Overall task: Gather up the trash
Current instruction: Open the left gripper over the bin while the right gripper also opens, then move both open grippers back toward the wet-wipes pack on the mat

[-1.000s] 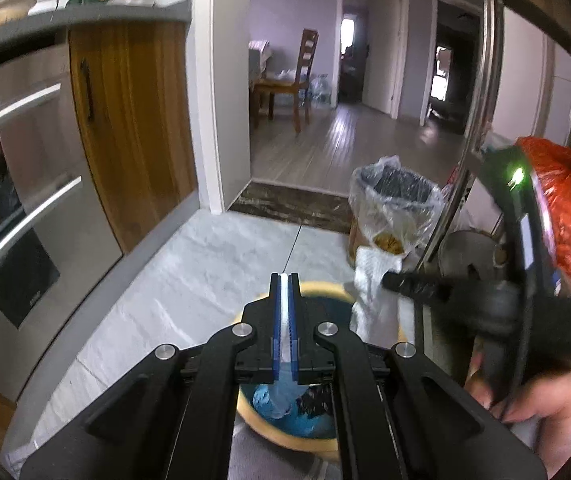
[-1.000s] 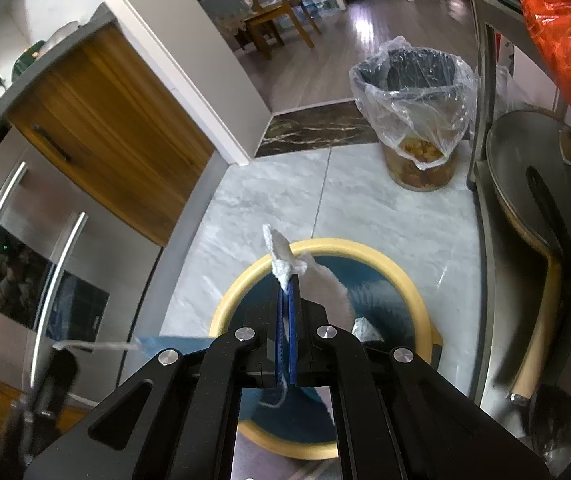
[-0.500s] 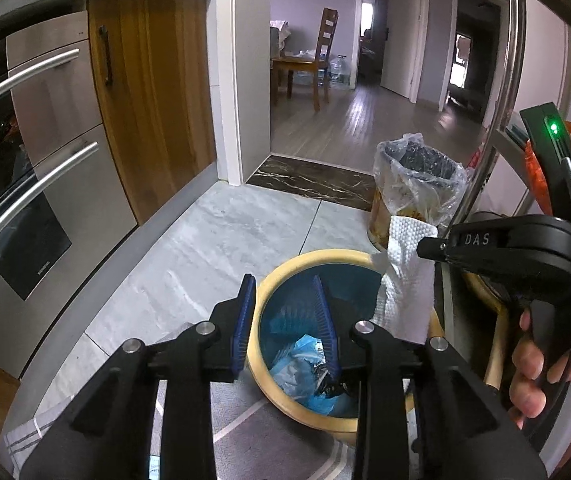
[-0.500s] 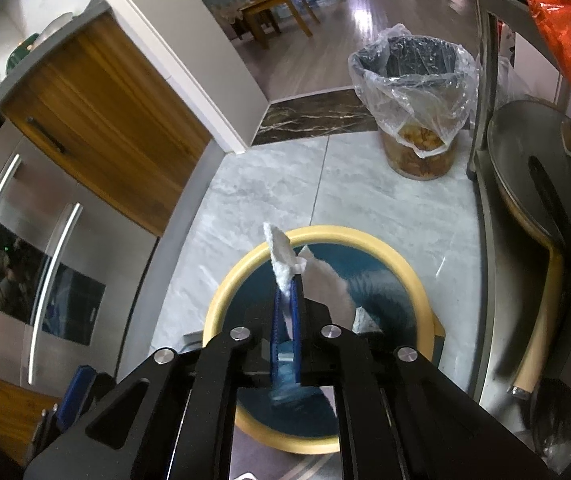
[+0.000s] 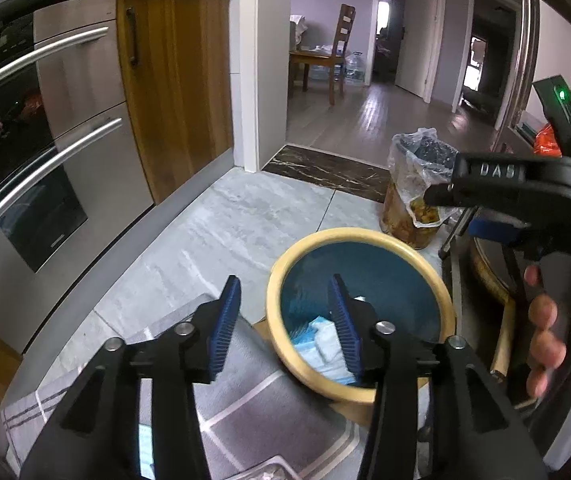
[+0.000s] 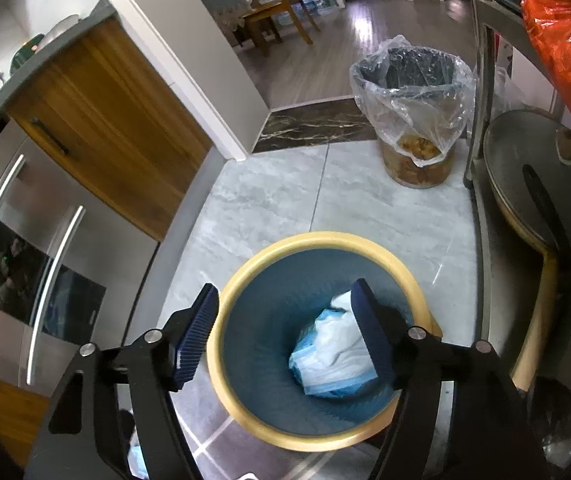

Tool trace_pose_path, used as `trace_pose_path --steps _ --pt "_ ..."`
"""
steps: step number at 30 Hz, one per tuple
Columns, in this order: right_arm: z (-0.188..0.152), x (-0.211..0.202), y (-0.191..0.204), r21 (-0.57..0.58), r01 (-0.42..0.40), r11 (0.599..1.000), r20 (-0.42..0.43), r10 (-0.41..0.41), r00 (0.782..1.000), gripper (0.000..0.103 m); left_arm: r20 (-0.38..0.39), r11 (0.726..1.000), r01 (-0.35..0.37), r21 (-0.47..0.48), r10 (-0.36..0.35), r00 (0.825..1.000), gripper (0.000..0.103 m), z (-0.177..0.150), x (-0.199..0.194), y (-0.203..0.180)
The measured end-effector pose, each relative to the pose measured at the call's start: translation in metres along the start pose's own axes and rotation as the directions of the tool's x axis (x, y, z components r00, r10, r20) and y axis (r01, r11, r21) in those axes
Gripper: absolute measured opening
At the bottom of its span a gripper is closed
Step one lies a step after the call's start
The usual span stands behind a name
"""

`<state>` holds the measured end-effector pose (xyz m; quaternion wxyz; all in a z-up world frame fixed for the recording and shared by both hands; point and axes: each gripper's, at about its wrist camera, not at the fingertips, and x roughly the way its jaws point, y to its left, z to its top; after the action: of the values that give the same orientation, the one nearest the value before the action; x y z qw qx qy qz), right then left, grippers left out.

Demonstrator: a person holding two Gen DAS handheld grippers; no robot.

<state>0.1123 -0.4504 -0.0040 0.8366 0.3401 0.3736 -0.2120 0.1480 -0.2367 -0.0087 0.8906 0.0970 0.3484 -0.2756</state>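
In bin: yellow-rimmed blue wastebasket (image 6: 241, 364) holding crumpled white-and-blue tissue (image 6: 333, 356).
Left gripper (image 5: 285, 320): apart, empty.
Right gripper (image 6: 285, 332): apart, empty.

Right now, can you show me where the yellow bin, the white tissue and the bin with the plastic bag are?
yellow bin (image 6: 407, 270), right wrist view, on its yellow rim.
white tissue (image 6: 339, 346), right wrist view, on its crumpled middle.
bin with the plastic bag (image 6: 411, 92), right wrist view, on the clear bag's front.

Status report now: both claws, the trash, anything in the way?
Left claw open, empty. Right claw open, empty, above yellow-rimmed bin. White and blue trash lies inside the bin. Nothing blocks it.
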Motion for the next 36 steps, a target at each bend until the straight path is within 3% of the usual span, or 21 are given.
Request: trace_pose_path --steps 4,11,14,16,30,36 --pt "-0.001 -0.003 0.004 -0.012 -0.001 1.0 0.007 0.001 1.0 0.078 -0.001 1.0 -0.02 -0.016 0.02 1.0 0.06 -0.009 -0.008 0.009" --pt "-0.005 -0.01 0.015 -0.056 0.011 0.998 0.031 -0.009 0.999 0.083 0.019 0.997 -0.074 -0.039 0.074 0.997 0.089 -0.02 -0.027 0.02" --pt "-0.008 -0.01 0.022 -0.076 0.01 0.997 0.035 -0.007 0.999 0.084 0.022 0.994 -0.096 -0.061 0.098 0.995 0.096 -0.025 -0.034 0.03" --pt "-0.009 -0.011 0.026 -0.089 0.004 0.996 0.036 0.0 0.999 0.089 0.016 0.992 -0.107 -0.073 0.108 0.994 0.096 -0.029 -0.038 0.037" --pt "-0.027 -0.016 0.058 -0.17 -0.015 0.985 0.037 0.022 0.999 0.093 0.017 0.977 -0.197 -0.078 0.199 0.98 0.097 -0.053 -0.096 0.079" --pt "-0.039 -0.017 0.077 -0.245 -0.032 0.969 0.03 0.041 0.999 0.093 -0.013 0.957 -0.27 -0.101 0.271 0.963 0.097 -0.08 -0.129 0.111"
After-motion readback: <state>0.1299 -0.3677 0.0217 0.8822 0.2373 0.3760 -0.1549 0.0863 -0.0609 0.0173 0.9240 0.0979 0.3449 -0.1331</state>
